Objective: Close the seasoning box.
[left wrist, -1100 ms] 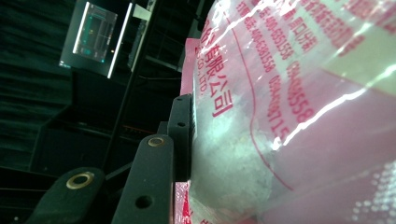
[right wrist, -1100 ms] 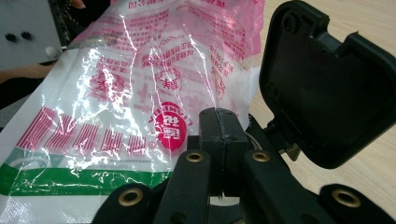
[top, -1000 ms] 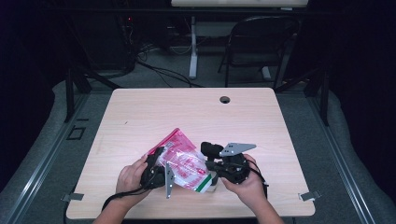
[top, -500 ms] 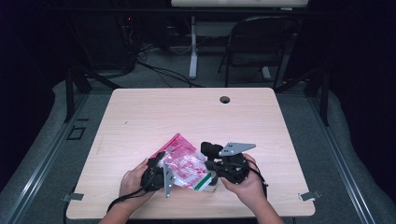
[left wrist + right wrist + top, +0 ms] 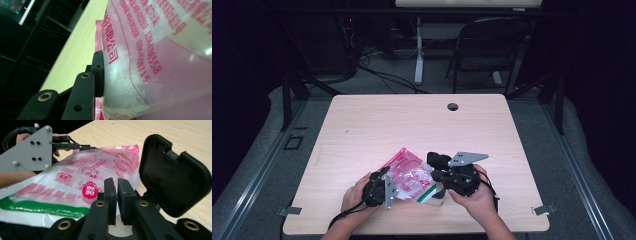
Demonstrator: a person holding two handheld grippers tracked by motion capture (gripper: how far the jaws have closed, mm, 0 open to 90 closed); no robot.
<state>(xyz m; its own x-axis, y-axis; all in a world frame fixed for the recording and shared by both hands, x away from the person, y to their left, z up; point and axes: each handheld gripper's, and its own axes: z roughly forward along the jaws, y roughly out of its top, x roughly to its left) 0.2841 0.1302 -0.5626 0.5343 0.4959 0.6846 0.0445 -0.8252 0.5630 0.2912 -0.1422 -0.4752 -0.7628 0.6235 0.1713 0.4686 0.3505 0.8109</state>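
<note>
While two hands steady it, a pink-printed plastic bag [image 5: 410,176] lies near the front edge of the worktop [image 5: 377,125], between two hand-held grippers.

Left of the bag, the left hand-held gripper [image 5: 379,186] presses a black jaw against the bag's clear, red-lettered film; whether it is clamped cannot be told. Right of the bag, the right hand-held gripper [image 5: 117,187] has its jaws closed together, nearly touching, just in front of the bag's green-striped end.
</note>
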